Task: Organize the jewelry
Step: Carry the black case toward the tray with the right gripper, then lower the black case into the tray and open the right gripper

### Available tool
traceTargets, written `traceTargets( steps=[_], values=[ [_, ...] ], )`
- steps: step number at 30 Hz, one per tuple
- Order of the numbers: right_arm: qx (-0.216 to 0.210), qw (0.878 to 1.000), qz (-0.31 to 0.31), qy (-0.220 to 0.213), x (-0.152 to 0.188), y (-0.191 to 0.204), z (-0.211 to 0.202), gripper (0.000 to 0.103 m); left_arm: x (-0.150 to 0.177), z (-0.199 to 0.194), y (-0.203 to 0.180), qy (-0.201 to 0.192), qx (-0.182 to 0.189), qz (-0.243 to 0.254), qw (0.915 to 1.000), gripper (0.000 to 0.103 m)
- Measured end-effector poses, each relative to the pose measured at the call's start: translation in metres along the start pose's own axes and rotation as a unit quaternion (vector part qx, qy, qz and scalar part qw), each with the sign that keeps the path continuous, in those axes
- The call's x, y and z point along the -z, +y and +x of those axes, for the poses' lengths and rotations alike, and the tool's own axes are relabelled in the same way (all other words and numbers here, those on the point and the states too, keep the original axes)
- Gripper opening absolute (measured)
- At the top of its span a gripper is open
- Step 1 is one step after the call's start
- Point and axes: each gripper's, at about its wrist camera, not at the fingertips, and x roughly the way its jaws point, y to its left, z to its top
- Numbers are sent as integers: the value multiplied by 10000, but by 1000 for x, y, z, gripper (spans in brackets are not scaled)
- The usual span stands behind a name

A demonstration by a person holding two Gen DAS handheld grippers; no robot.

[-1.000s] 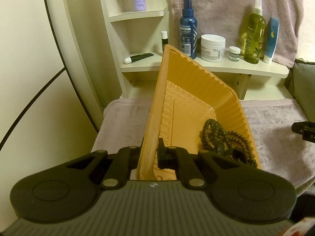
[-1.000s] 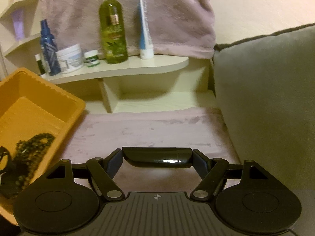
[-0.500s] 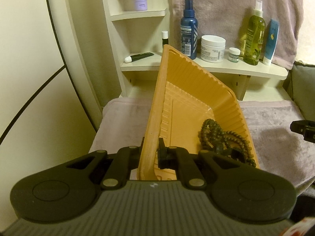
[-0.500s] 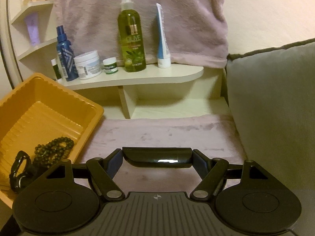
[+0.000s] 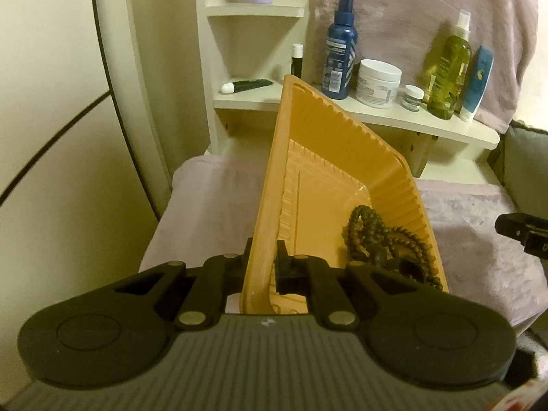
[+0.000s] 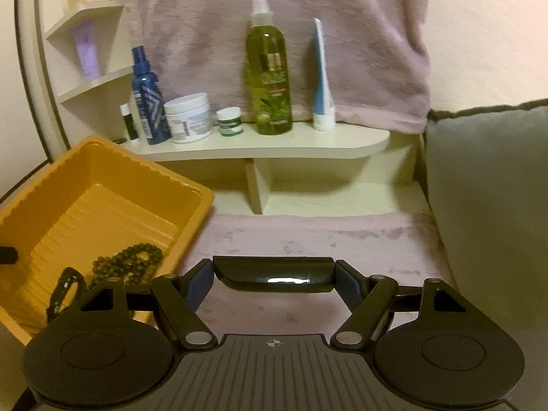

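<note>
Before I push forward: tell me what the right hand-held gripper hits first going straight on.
The right hand-held gripper, clamped on a black case, would probably meet the pink blanket first; depth is unclear.

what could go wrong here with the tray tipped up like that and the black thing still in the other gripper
1. The left gripper pinches only the thin rim of the orange tray, which sits tilted; it could twist or slip out.
2. The bead necklace and the black clip have gathered at the low corner, near the wall; more tilt could spill them onto the pink cloth.
3. The right gripper spans the glossy black bar end to end; that smooth piece might slip free.
</note>
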Motion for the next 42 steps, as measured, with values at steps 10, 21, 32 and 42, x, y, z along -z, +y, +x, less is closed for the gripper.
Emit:
traceTargets(
  steps=[10, 21, 32, 42],
  values=[
    [-172, 9997, -146, 15, -3, 17, 5, 75, 2, 11, 18, 182, 204, -313, 9991, 8],
    [-186, 9994, -277, 55, -6, 31, 11, 75, 10, 30, 39, 410, 548, -607, 9958, 22],
    [-215, 9988, -435, 68, -7, 45, 10, 75, 26, 40, 64, 486, 504, -917, 9933, 39],
    [-716, 9944, -779, 32, -15, 81, 14, 75, 24, 24, 83, 217, 302, -987, 9944, 39]
  ],
)
